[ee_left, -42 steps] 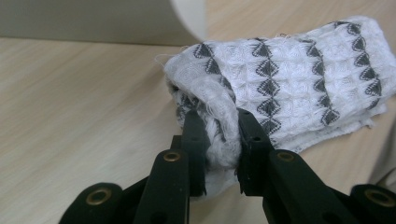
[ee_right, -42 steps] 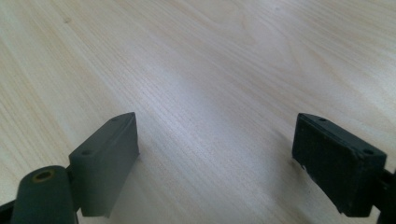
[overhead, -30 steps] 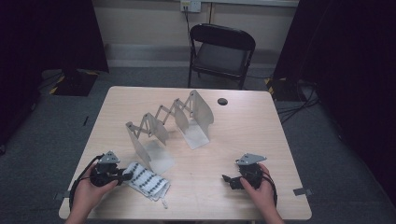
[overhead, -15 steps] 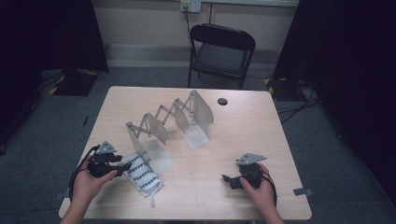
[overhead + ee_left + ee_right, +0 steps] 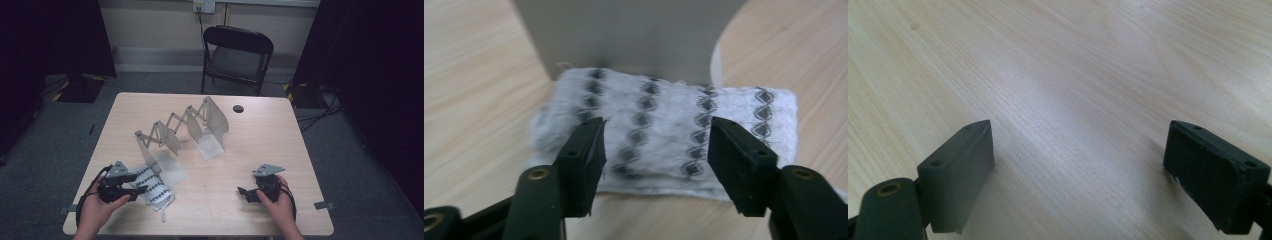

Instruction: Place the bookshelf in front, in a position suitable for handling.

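While the folded cloth (image 5: 152, 189) lay flat at the near left of the surface (image 5: 280, 135), the left tongs (image 5: 141, 186) stood over its left end with the jaws apart and nothing pinched between them. Those jaws had just been opening, and in the left gripper view the cloth (image 5: 664, 135) showed past and between the two black jaws, clear of both pads, so the left tongs (image 5: 656, 150) gripped nothing. The cloth was white with rows of dark diamond marks running across it. Its far edge lay just against the foot of a grey metal panel (image 5: 624, 35), the nearest leaf of a folding rack (image 5: 182, 131) that stretched in a zigzag from the near left toward the far middle of the surface. A loose thread or tag hung from the cloth's near corner, too small to tell which.

At the near right, the right tongs (image 5: 243, 192) rested low on the surface in the person's hand, well apart from both cloth and rack. In the right gripper view the right tongs (image 5: 1078, 150) stood wide, with bare pale wood between the jaws.

Near the far edge of the surface, right of the rack, sat a small dark round thing (image 5: 238, 108). Beyond the far edge stood a black folding chair (image 5: 237, 57), facing the surface, on the grey carpet.
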